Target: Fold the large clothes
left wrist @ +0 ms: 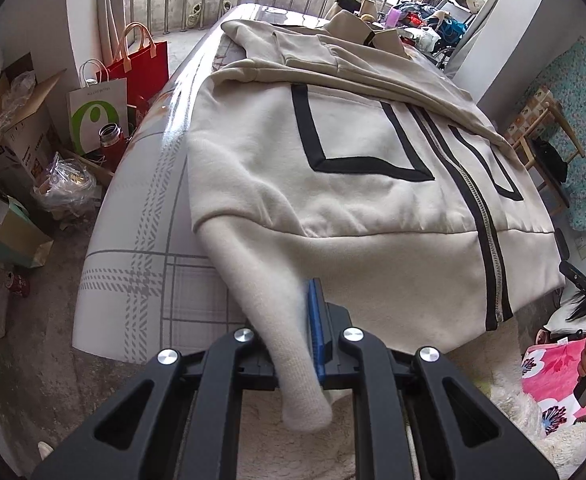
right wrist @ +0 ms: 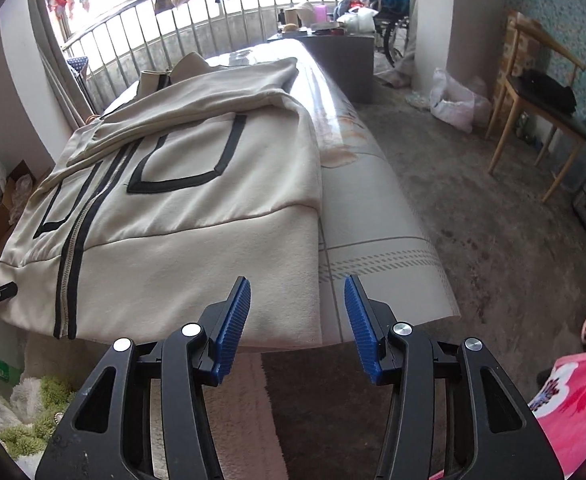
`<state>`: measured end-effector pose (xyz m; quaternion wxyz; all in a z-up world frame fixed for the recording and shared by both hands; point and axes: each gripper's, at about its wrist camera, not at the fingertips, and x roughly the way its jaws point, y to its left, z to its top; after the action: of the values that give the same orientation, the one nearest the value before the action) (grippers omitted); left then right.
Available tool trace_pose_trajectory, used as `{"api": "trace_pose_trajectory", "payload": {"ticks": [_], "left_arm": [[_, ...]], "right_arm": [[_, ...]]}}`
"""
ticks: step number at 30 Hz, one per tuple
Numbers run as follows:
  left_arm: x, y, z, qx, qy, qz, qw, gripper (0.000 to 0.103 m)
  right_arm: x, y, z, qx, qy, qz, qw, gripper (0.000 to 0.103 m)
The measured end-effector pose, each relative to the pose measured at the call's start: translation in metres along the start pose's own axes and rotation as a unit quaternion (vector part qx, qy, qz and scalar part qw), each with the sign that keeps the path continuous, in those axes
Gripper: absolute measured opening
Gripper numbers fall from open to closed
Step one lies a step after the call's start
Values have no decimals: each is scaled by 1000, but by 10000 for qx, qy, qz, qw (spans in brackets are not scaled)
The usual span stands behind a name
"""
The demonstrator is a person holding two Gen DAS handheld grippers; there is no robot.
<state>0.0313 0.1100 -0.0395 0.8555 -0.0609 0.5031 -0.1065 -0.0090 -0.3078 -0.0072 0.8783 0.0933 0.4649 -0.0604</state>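
Left wrist view: my left gripper (left wrist: 293,332) is clenched on the cream jacket's sleeve (left wrist: 269,312), whose cuff droops past the blue pads over the table's near edge. Beyond it the jacket (left wrist: 333,200) lies flat, zipper up, reaching toward the table's (left wrist: 141,280) far end. My right gripper (right wrist: 297,320) stands released with nothing between the pads, hovering at the near edge just beside the jacket's hem corner (right wrist: 293,304).
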Motion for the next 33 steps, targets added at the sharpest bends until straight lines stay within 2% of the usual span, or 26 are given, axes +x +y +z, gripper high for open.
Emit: {"api": "trace_pose_trajectory", "payload": {"ticks": [2,11,17,24,25,26,27,30,33], "left_arm": [[0,0,0,-5,3,7,10000,11],[0,-2,-2,-3,-42,58,10000,12],[0,0,-2,-31,-47,30,10000,12],[0,0,-3,-77,-101,18,9999,12],[1,0,-4,-68,-119,24,9999,12],[0,0,-4,-53,-141,30,9999,12],[0,-1,-5,-21,-167,41,9999,12],[-3,-5,-6,119,-244,93,9996,9],[-15,-10,-5,204,-386,58,9990,5]], "right_arm": [[6,-3,-3,81,144,17,9999,37],[12,-14,-15,428,345,268,9981,26],[10,-22,-12,643,331,534,9960,26],[17,-21,-12,732,513,706,9935,26],[17,-21,-12,729,522,719,9934,24],[17,-20,-12,705,529,753,9933,12],[16,-19,-11,693,522,800,9930,9],[6,-16,-8,561,388,757,9948,3],[-13,-13,-1,437,128,782,9959,3]]}}
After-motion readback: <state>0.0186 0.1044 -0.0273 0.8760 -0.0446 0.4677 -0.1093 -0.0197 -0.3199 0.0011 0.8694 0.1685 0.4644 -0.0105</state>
